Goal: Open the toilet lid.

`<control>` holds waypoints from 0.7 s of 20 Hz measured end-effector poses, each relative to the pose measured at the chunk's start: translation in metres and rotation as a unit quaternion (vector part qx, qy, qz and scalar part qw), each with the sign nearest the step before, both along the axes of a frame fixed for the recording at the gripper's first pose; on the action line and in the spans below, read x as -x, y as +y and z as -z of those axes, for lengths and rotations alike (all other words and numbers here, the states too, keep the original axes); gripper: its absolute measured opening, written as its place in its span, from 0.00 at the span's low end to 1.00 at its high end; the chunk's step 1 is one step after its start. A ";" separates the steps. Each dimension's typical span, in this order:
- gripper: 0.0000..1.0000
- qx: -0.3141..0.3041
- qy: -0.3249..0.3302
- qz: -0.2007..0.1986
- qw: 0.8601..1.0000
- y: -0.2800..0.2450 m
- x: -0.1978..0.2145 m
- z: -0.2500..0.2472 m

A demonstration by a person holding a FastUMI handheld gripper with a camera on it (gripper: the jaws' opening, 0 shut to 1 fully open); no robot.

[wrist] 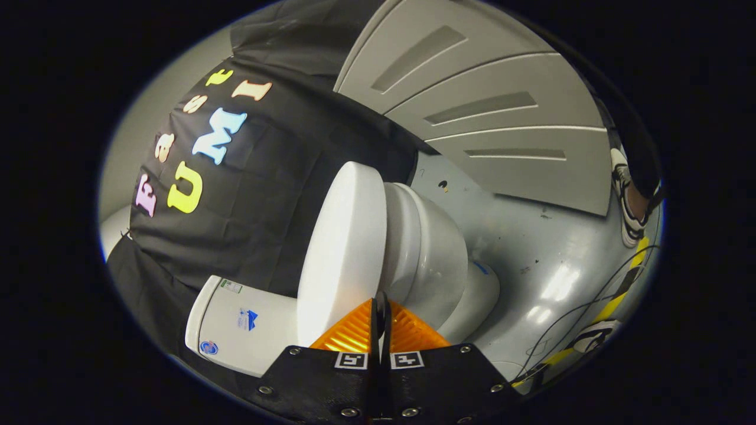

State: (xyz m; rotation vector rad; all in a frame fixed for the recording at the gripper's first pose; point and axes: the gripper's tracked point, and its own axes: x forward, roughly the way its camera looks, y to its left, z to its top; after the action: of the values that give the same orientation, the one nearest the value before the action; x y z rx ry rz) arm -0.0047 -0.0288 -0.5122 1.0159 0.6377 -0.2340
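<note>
1. The gripper (381,307) has its two orange fingers (348,333) pressed together, tips meeting with barely a slit between them and nothing pinched
2. The toilet lid (345,248) sits just ahead of the fingertips, its white top face turned toward them; whether the tips touch it I cannot tell
3. The lid lies down against the toilet bowl (434,260), which bulges out just beyond it on the right-hand finger's side
4. The cistern (242,321) is beside the lid on the left-hand finger's side, small stickers on its white face
5. Grey floor (531,236) spreads beyond the bowl, with thin black cables (582,310) and yellow-black tape (620,295) well off to the right of the fingers
6. A shoe (626,195) stands far off that way too
</note>
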 end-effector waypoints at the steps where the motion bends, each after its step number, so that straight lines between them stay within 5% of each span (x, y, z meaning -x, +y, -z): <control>1: 0.00 0.014 0.004 -0.005 1.000 0.000 -0.002 -0.005; 7: 0.00 0.102 -0.009 -0.059 0.993 0.013 -0.011 -0.062; 14: 0.00 0.232 -0.017 -0.138 0.963 0.039 -0.024 -0.122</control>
State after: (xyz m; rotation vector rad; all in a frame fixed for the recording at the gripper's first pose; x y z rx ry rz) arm 0.0191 0.0102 -0.3903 0.4717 0.6453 -0.1117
